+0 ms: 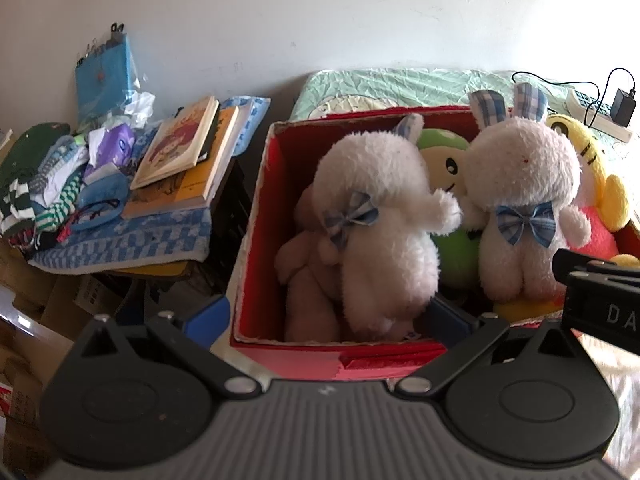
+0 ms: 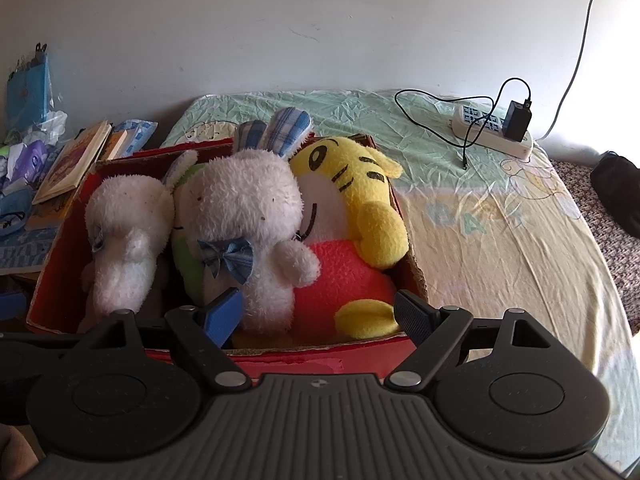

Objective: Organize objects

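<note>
Left hand-held gripper (image 1: 324, 316) hangs over the near rim of the red cardboard box (image 1: 256, 208), blue pads spread wide, nothing between them. Right hand-held gripper (image 2: 318, 312) likewise wide, its 2 pads straddling the box's near right part, gripping nothing.

Box sits on the bed (image 2: 500, 220), open at the top, packed with plush toys. 2 white fluffy rabbits with blue plaid ears and bow ties: left rabbit (image 1: 376, 216) leaning over, right rabbit (image 1: 524, 196) upright, paws touching. Green plush (image 1: 444, 152) wedged between and behind them. Beige plush (image 1: 308, 272) low in the left corner, under the left rabbit. Yellow tiger plush (image 2: 352, 184) with red body fills the right end.

Beyond: books (image 1: 180, 148) and folded clothes (image 1: 48, 184) on the bench to the left; power strip (image 2: 492, 132) with black charger on the bed.
</note>
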The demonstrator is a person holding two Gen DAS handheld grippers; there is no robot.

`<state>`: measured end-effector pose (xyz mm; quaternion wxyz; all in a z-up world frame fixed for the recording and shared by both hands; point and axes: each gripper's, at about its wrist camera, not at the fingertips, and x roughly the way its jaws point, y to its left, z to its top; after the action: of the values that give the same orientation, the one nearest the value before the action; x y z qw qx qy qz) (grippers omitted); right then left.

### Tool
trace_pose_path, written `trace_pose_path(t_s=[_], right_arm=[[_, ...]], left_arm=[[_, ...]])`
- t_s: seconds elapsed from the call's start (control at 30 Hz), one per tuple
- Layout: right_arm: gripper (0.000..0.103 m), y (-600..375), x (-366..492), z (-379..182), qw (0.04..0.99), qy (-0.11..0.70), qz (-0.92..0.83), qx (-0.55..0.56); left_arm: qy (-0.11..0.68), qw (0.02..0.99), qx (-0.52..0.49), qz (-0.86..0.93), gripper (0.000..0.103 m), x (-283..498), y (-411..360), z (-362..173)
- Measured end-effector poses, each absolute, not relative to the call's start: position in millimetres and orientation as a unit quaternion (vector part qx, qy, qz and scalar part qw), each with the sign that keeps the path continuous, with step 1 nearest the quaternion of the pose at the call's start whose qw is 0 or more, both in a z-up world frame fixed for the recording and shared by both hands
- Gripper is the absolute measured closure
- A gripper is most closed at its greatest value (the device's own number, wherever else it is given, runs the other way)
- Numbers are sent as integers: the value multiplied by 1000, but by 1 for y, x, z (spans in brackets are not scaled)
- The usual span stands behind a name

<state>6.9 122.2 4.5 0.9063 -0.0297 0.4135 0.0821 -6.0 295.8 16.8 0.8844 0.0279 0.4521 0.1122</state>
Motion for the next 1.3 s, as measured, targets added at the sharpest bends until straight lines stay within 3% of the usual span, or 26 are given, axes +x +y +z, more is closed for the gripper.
trace_pose_path(t_s=[1.3], right_arm=[[17, 114, 16, -14, 908, 407, 100, -2]], left_arm=[[449, 885, 44, 113, 0, 0, 296, 9]])
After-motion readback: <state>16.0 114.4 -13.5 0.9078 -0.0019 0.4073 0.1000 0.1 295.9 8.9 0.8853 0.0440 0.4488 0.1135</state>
